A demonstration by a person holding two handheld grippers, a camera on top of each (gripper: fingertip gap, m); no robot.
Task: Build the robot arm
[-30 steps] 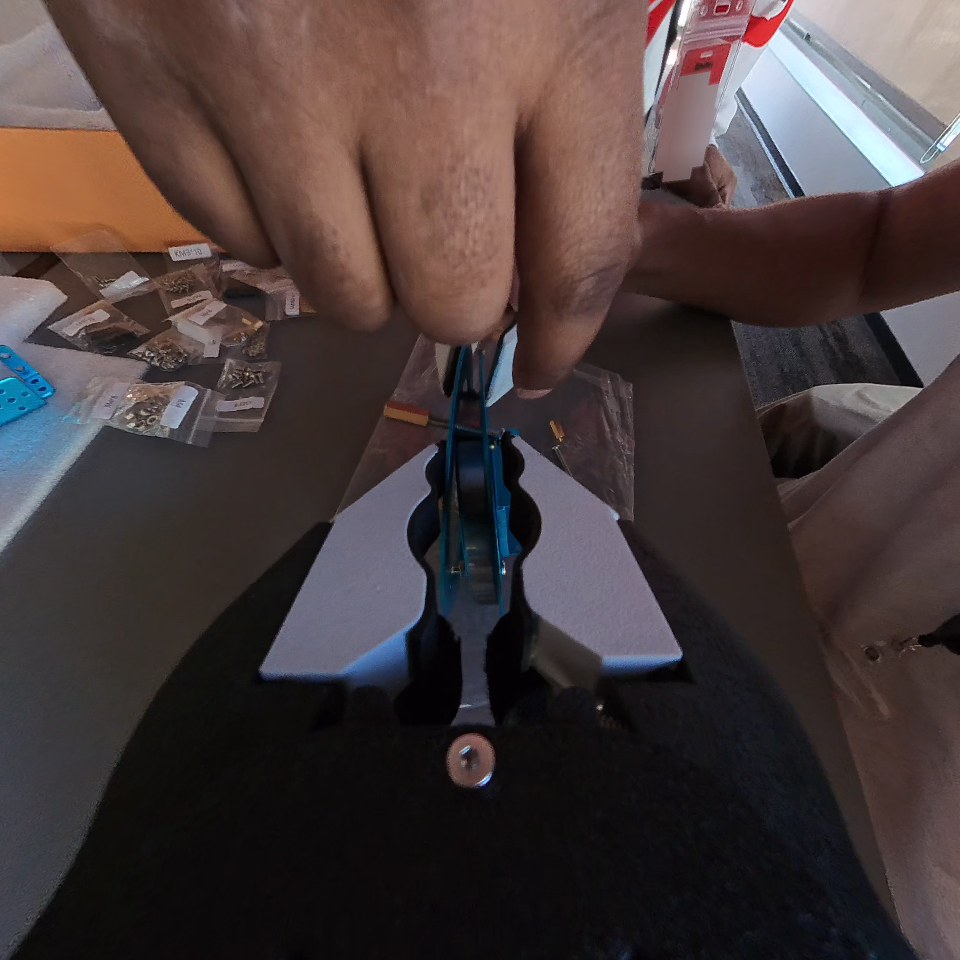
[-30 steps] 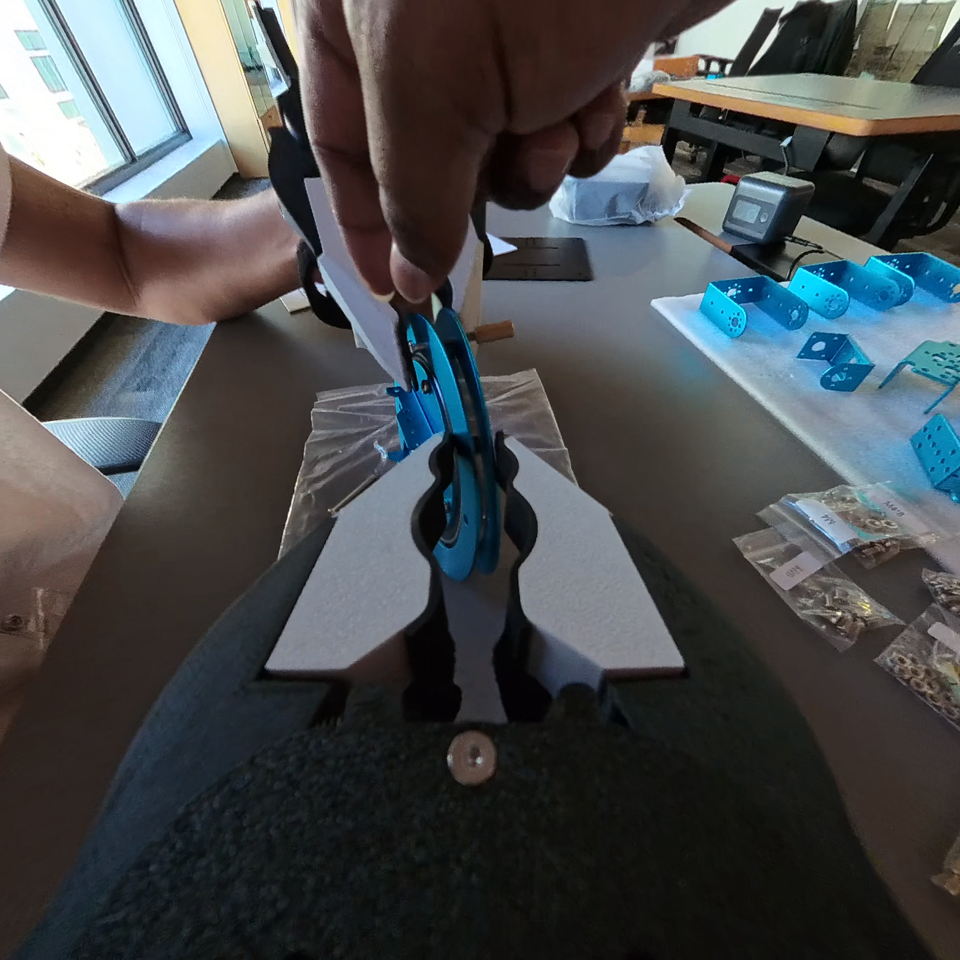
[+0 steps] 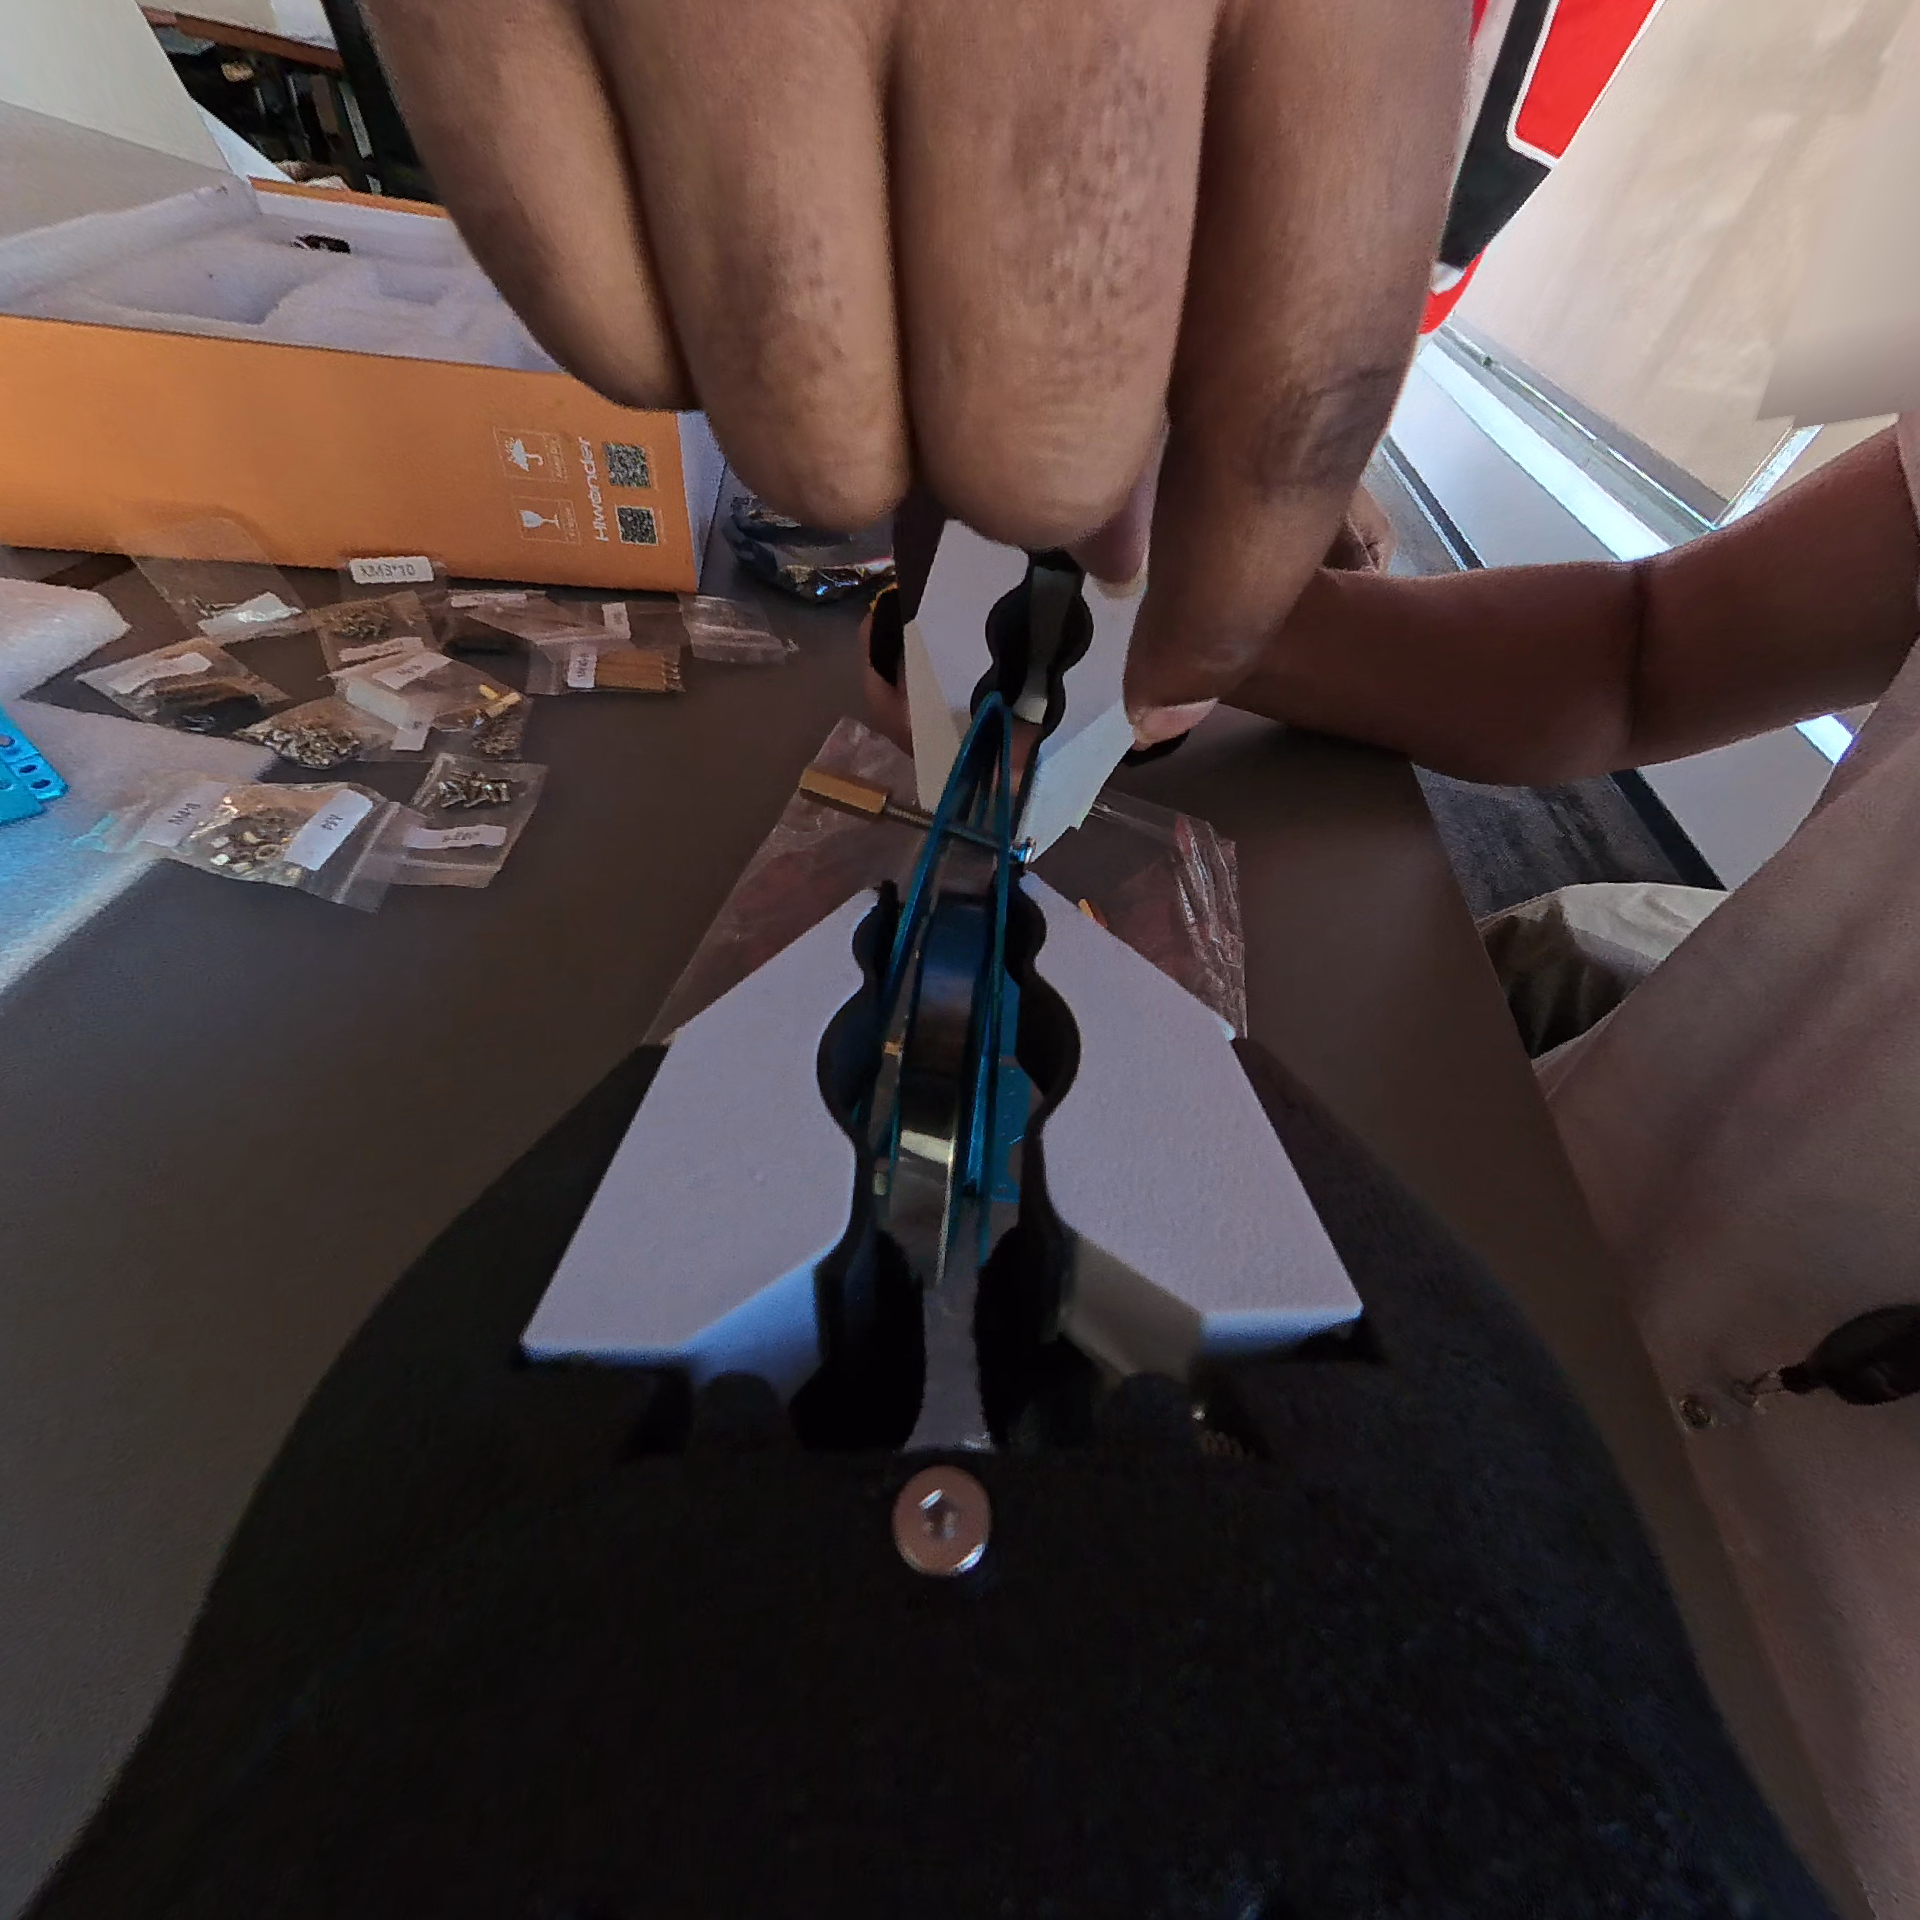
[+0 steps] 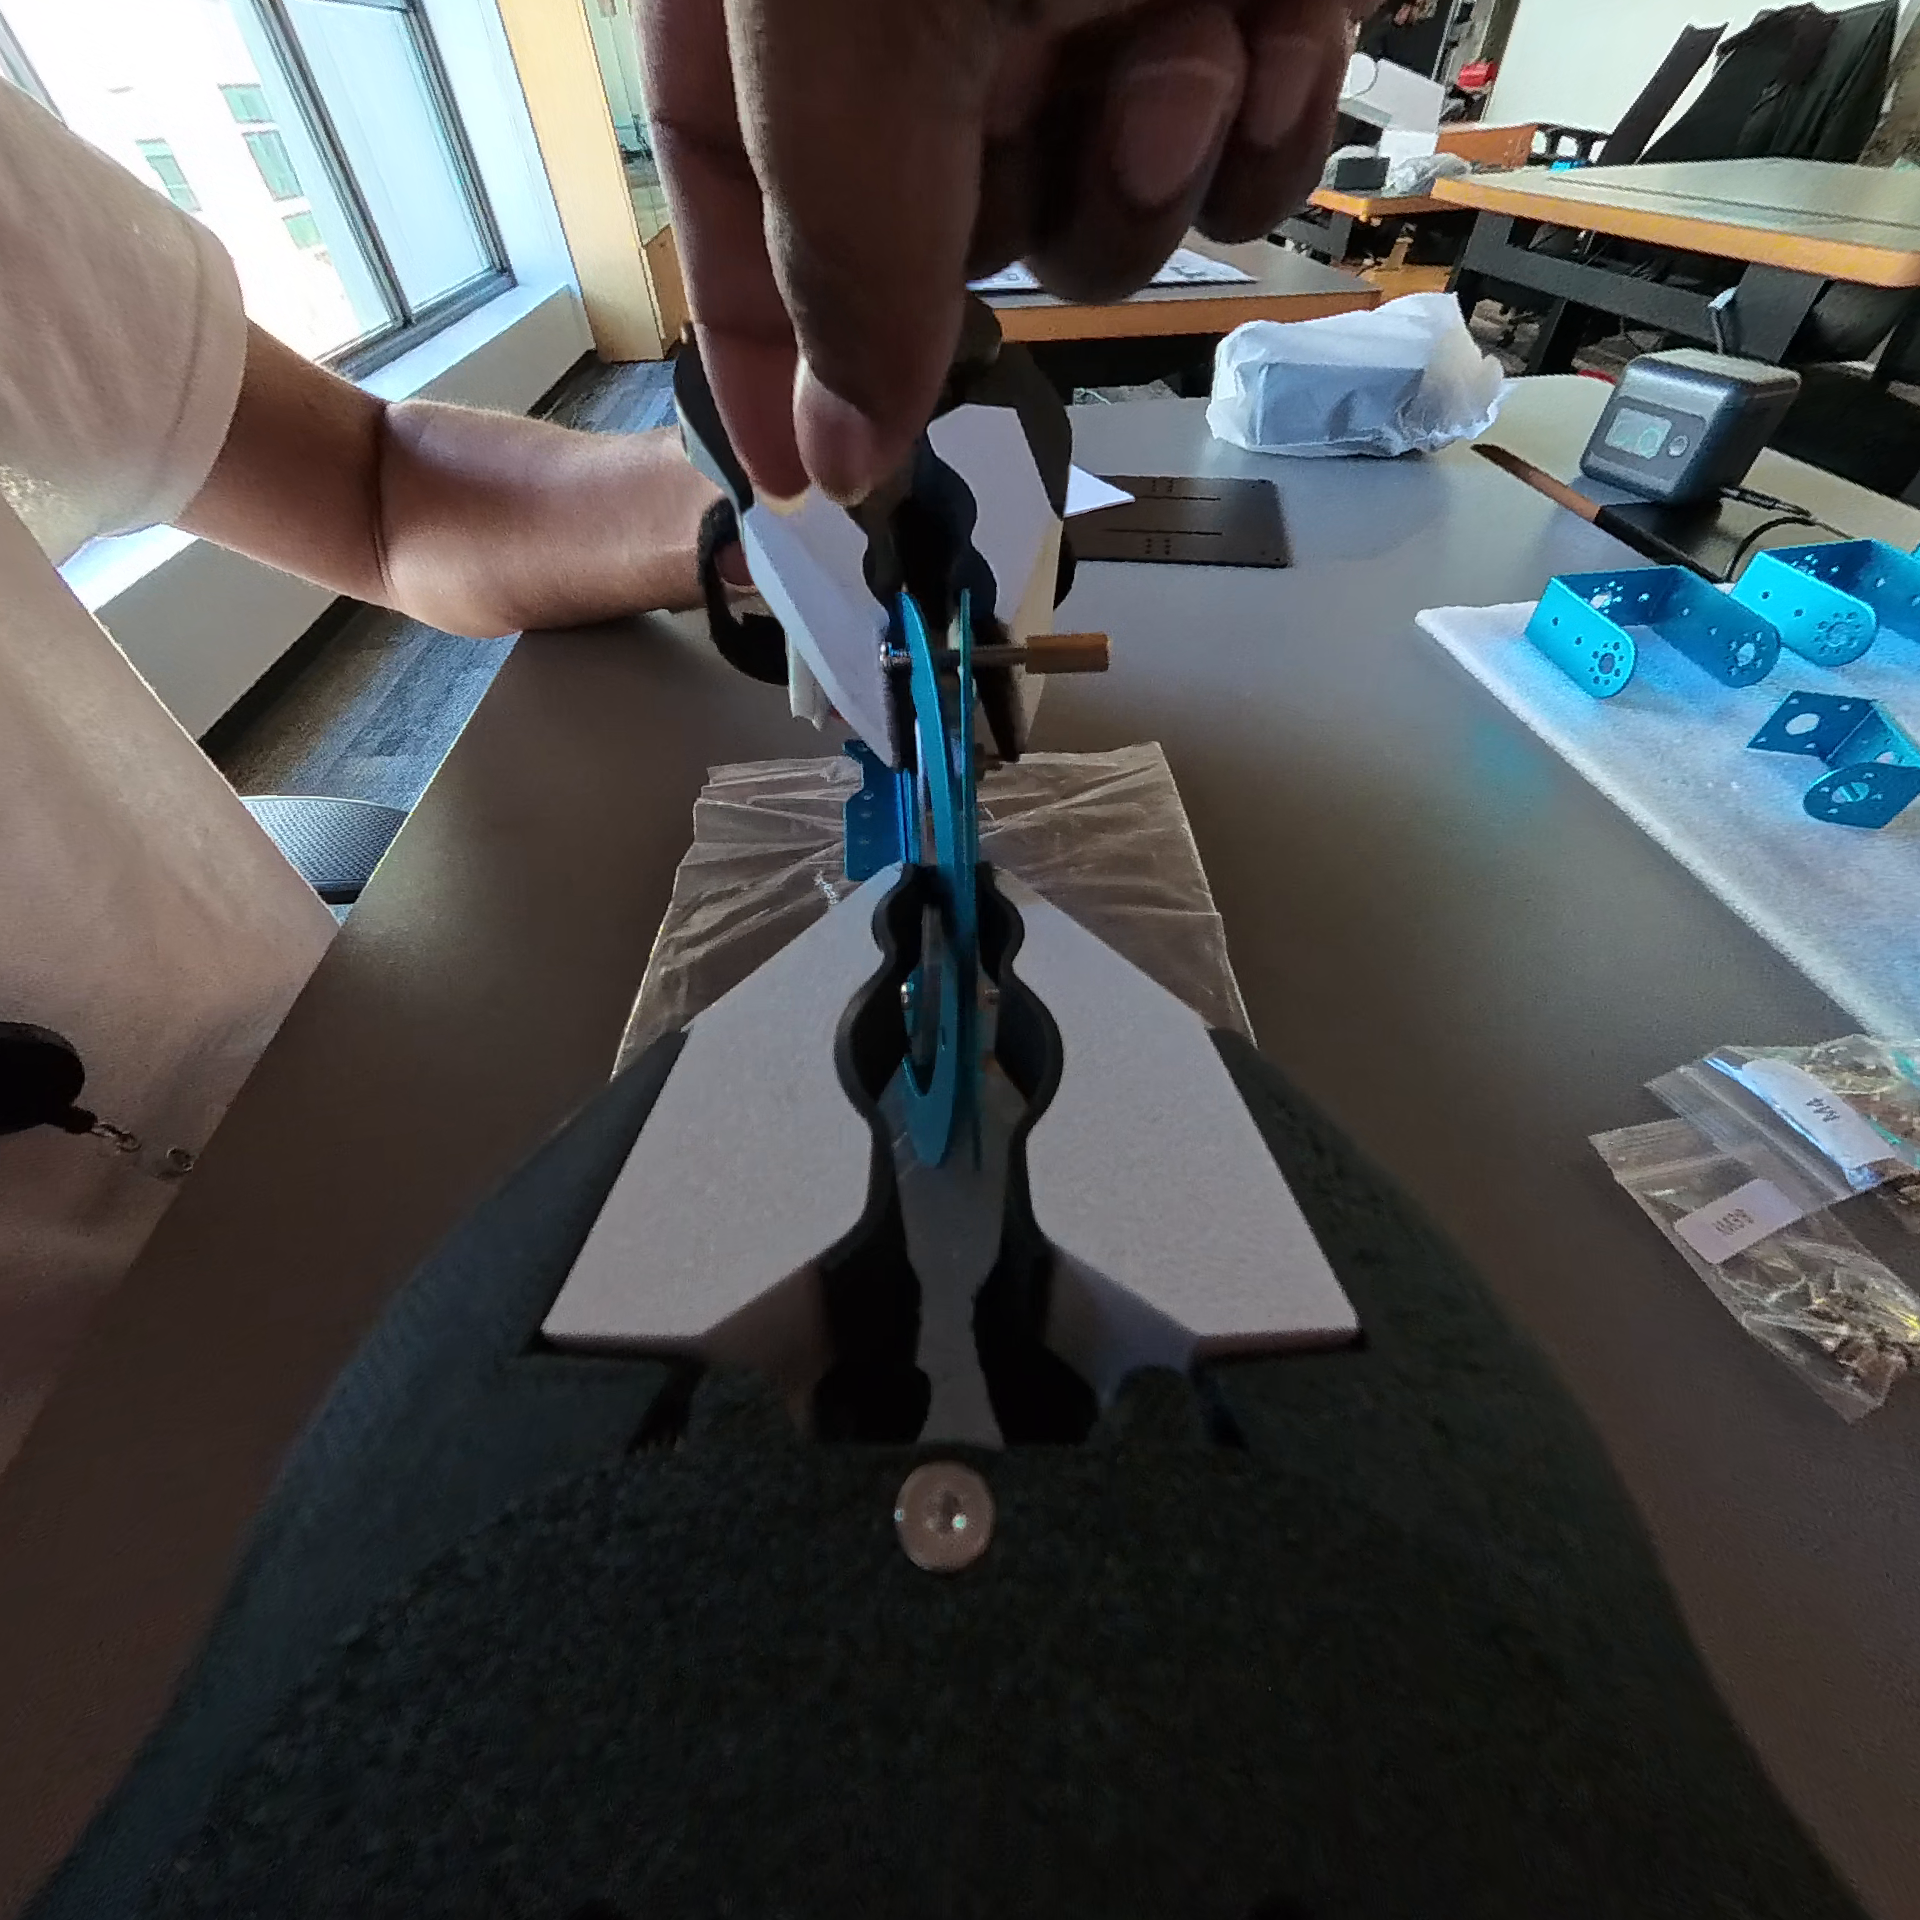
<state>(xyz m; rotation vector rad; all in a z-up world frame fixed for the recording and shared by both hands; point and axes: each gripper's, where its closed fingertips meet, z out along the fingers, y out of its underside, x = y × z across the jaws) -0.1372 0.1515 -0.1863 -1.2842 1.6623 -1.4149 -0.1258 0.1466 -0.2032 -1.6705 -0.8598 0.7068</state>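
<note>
While both grippers meet over the dark table [image 4: 1455,935], they share one thing: a round blue metal disc part [image 4: 940,790] made of two thin plates with a shiny silver ring between them. It stands on its edge, up in the air above a flat clear plastic bag [image 4: 1091,831] that lies on the table.

The left gripper [image 3: 948,914] has its jaws clamped on one side of the disc part. The right gripper [image 4: 951,894] has its jaws clamped on the other side, so the two face each other. A small brass post [image 4: 1070,652] sticks out sideways from the plates, next to the left gripper's white finger. A person's hand [image 3: 935,260] comes down from above, and its fingertips touch the far gripper's white fingers.

I think this hold works best if both grips stay tight and level. The plates are thin and smooth, so they could slip or twist. The brass post should be kept free of the jaws.

On one side of the table, shiny blue bent metal brackets [image 4: 1652,634] lie on a white foam sheet [image 4: 1662,790]. Small clear bags of screws [image 3: 260,831] lie on the other side, in front of a long orange cardboard box [image 3: 312,457].
</note>
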